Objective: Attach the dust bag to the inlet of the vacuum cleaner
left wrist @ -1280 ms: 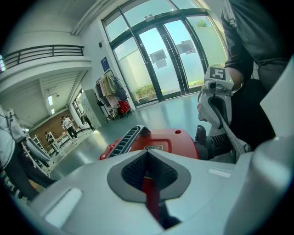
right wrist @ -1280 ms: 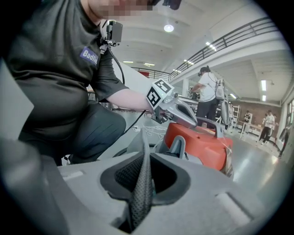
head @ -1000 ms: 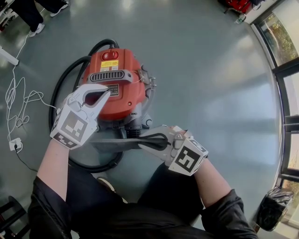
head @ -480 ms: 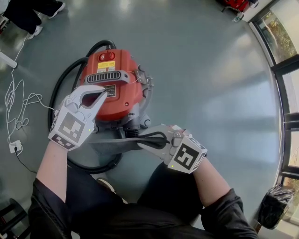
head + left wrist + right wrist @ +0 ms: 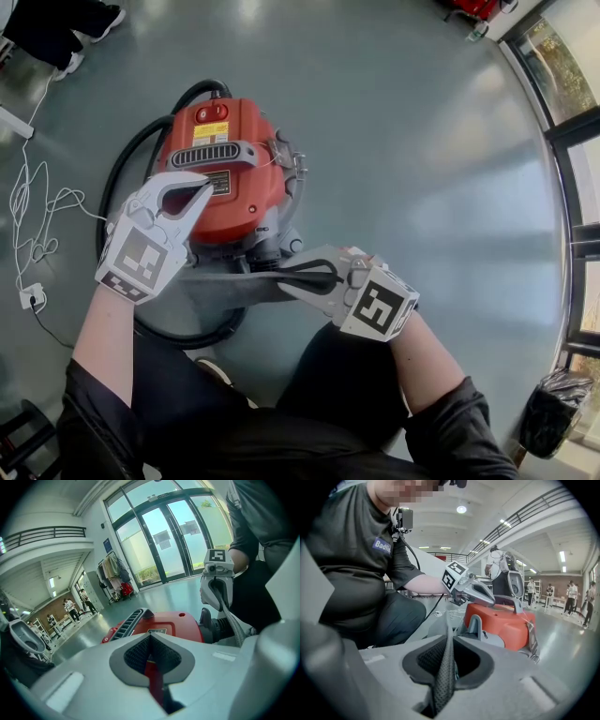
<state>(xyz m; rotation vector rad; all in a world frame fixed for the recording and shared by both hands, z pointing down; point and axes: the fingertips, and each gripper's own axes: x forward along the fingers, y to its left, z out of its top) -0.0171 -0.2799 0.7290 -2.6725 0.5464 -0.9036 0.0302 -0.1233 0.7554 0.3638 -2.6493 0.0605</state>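
Right gripper [image 5: 289, 277] clamped on grey dust bag [image 5: 225, 287], which lies stretched just near of vacuum cleaner [image 5: 225, 173] | left gripper [image 5: 199, 189] jaws together over red housing, apparently empty | risk: one-sided hold, bag mouth could skew off inlet [image 5: 266, 249] | smooth grey floor [image 5: 431, 159], open hall, glass doors [image 5: 178, 541] far
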